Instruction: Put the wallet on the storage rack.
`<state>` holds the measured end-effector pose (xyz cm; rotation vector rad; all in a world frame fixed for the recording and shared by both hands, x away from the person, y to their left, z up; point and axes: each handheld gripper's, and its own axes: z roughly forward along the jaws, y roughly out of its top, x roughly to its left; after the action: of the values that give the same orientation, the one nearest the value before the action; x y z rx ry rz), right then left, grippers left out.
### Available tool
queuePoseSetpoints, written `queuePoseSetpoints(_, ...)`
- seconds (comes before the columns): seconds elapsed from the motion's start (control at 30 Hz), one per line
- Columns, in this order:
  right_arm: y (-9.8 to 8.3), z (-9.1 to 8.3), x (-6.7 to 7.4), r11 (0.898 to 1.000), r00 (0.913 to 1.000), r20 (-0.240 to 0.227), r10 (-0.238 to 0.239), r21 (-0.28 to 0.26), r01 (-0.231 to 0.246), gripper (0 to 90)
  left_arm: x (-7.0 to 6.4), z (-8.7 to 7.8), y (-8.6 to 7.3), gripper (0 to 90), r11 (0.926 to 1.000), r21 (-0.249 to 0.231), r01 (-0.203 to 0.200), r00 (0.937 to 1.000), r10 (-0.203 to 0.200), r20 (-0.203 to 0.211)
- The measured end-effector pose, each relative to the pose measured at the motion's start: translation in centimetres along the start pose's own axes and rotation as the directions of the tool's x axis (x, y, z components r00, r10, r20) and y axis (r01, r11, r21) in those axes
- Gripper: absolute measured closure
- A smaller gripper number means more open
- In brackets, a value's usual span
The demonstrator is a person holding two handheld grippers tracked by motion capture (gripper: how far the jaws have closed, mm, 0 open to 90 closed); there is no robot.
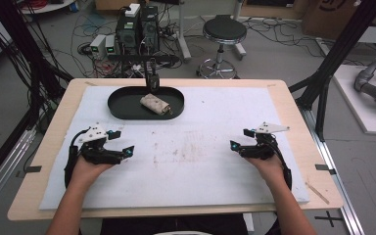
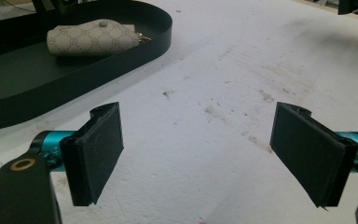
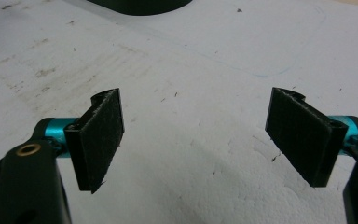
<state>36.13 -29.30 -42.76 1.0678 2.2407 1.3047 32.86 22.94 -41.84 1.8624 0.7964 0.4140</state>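
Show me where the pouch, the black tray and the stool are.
pouch (image 2: pixel 91 38), left gripper view, middle of its patterned side
black tray (image 1: pixel 122 105), high view, bare floor left of the pouch
stool (image 1: pixel 224 28), high view, middle of the round seat

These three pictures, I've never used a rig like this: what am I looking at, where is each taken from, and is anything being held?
There is no robot arm. A person holds a two-jaw tool in each hand: the left gripper and the right gripper.

The high view looks down on the table from above the person's side. The other two come from cameras riding on each gripper, looking along its black jaws.

On the white mat sits a black oval tray with a small patterned pouch lying in it; the left gripper view shows it closer.

Both grippers are open and hold nothing.
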Motion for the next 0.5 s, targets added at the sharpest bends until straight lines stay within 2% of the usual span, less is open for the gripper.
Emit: queuePoseSetpoints(0.5,-0.2,0.49,-0.09,0.999,0.9999,-0.009,0.005,0.034,-0.004,19.7,-0.08,0.39,-0.1,17.1,0.9998,0.019,-0.011,0.9999,0.011,0.008)
